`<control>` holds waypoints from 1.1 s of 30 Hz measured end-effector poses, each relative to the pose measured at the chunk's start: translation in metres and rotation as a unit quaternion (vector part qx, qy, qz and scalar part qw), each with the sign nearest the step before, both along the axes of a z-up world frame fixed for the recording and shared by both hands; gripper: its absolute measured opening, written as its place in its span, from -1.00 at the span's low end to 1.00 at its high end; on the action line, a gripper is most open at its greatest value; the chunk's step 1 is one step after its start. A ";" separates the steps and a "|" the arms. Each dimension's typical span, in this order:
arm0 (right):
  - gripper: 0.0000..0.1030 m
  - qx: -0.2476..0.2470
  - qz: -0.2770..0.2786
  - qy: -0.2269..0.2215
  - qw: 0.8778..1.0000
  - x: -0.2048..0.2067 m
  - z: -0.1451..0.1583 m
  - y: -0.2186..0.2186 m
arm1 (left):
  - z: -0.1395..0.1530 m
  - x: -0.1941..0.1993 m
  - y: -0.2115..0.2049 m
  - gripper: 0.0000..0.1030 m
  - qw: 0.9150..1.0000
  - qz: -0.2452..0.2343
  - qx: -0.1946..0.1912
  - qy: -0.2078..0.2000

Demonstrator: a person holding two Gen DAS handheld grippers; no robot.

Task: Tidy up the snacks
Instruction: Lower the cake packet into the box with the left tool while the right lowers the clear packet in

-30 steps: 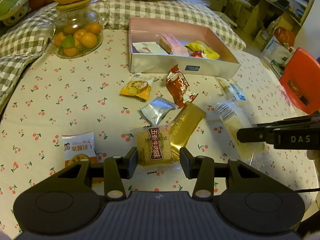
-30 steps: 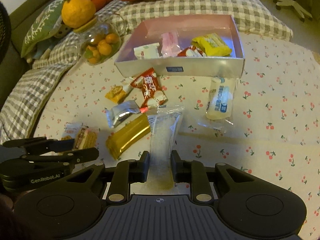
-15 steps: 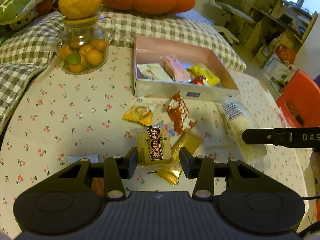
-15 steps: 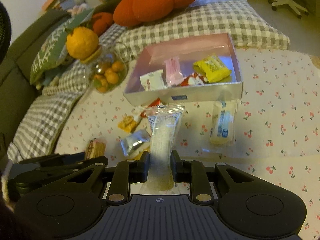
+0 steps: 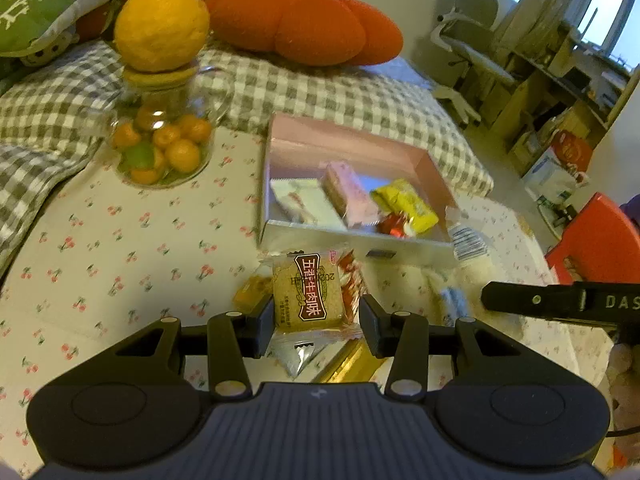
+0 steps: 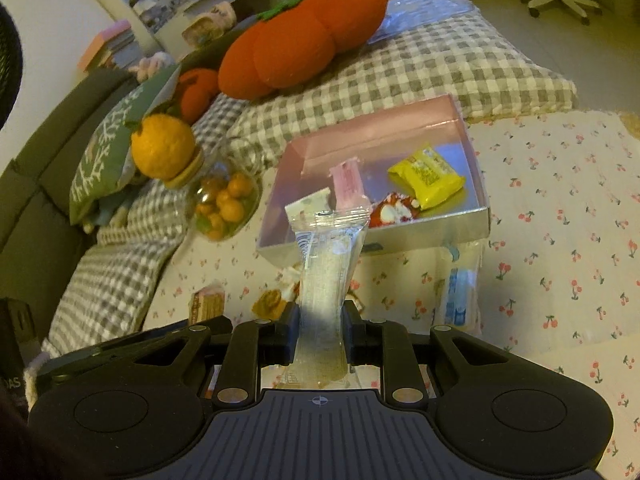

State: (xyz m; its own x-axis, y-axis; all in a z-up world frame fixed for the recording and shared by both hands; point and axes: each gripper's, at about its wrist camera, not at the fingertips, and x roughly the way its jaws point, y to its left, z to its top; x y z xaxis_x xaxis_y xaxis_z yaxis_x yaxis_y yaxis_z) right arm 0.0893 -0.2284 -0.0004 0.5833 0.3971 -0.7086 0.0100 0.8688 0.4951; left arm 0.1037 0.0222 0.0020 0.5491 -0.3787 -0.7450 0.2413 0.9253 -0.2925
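My left gripper [image 5: 318, 320] is shut on a tan biscuit packet with a brown label [image 5: 307, 296], held up in the air in front of the silver box [image 5: 352, 236]. My right gripper [image 6: 320, 334] is shut on a long clear wafer packet [image 6: 330, 264], also lifted, short of the same box [image 6: 384, 236]. The box holds a pink bar [image 5: 348, 196], a yellow packet [image 5: 408, 206], a white packet [image 5: 300, 200] and a red one [image 6: 394, 210]. The right gripper's finger [image 5: 560, 304] shows at the right of the left wrist view.
Loose snacks lie on the cherry-print cloth [image 5: 120, 256]: a silver packet [image 5: 298, 354], a gold bar [image 5: 352, 364], an orange packet [image 5: 250, 292], a clear packet with blue print [image 6: 460, 292]. A glass jar of kumquats [image 5: 160, 144] with an orange on top stands left. Checked cushions lie behind.
Both grippers have risen from the table with their packets and moved forward toward the box. The remaining snacks on the cloth have not moved.
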 end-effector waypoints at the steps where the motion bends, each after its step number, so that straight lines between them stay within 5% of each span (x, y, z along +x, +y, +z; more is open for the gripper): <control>1: -0.59 0.001 -0.004 0.000 1.000 0.003 -0.001 -0.002 | 0.000 0.002 -0.002 -0.20 1.000 -0.001 0.000 -0.004; 18: -0.59 0.031 -0.060 0.008 0.998 0.061 -0.008 -0.046 | -0.019 0.049 -0.046 -0.20 1.000 0.005 0.014 -0.017; 33: -0.59 0.067 -0.080 -0.011 0.995 0.138 -0.052 -0.057 | -0.035 0.064 -0.042 -0.20 0.999 0.024 0.027 -0.008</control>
